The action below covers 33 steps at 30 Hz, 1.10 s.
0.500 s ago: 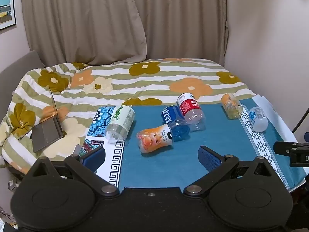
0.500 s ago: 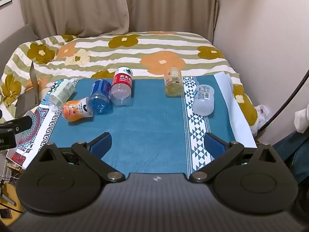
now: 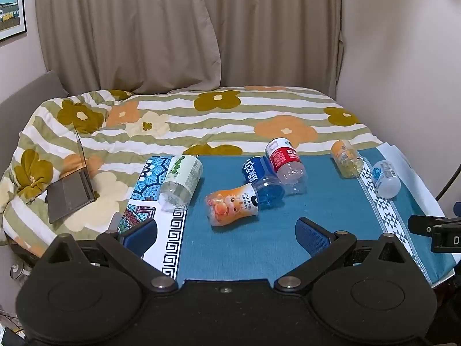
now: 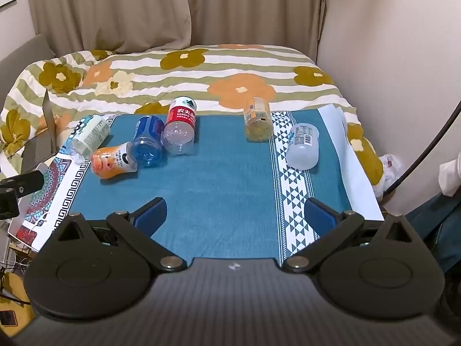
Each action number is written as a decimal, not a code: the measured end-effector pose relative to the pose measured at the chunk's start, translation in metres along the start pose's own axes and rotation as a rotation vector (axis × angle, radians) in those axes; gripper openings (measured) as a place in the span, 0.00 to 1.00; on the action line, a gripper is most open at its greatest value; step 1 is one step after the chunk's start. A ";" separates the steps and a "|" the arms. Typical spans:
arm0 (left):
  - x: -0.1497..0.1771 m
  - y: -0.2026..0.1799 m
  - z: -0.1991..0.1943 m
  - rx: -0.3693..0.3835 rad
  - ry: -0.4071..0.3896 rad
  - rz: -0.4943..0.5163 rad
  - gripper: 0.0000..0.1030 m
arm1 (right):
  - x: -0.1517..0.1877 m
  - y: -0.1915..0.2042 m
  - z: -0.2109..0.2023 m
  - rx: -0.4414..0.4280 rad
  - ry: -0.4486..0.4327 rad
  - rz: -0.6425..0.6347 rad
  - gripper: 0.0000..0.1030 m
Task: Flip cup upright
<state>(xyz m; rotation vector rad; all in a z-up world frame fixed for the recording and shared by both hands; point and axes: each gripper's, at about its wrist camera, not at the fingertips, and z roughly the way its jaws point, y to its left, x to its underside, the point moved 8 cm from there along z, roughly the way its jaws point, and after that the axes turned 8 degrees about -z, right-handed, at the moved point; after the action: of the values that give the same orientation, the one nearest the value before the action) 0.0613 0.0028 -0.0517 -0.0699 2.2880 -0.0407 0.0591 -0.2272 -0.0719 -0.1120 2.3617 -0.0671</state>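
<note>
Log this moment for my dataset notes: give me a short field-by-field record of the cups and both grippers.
cups lying on side: six
left group: green-label cup, orange cup, blue cup, red-label cup
right group: yellow cup, white cup
surface: blue cloth
upright cups: none
left gripper: open, empty, short of the cups
right gripper: open, empty, short of the cups

The framed picture on the wall is cut by the left edge. The open grey laptop shows edge-on, its screen unreadable. The black body of the left tongs hides the near rim of the blue-clothed tabletop. Small print on the red-labelled clear plastic cup is too small to read
</note>
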 end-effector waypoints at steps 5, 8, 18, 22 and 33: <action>-0.001 0.001 -0.001 -0.003 -0.001 0.009 1.00 | 0.004 -0.001 0.004 0.002 0.003 -0.001 1.00; -0.002 0.000 0.000 -0.003 0.000 0.007 1.00 | 0.003 -0.002 0.004 0.003 0.002 0.000 1.00; -0.002 -0.001 0.002 -0.001 0.003 0.007 1.00 | -0.005 0.001 0.014 0.006 0.012 0.001 1.00; -0.003 -0.002 0.003 -0.004 0.002 0.014 1.00 | 0.001 -0.002 0.010 0.007 0.011 0.002 1.00; -0.003 0.003 0.001 -0.017 -0.017 -0.001 1.00 | -0.001 -0.002 0.008 0.006 0.019 0.001 1.00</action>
<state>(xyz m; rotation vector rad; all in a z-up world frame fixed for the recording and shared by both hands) 0.0644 0.0057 -0.0500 -0.0801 2.2716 -0.0218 0.0659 -0.2292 -0.0771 -0.1080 2.3806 -0.0752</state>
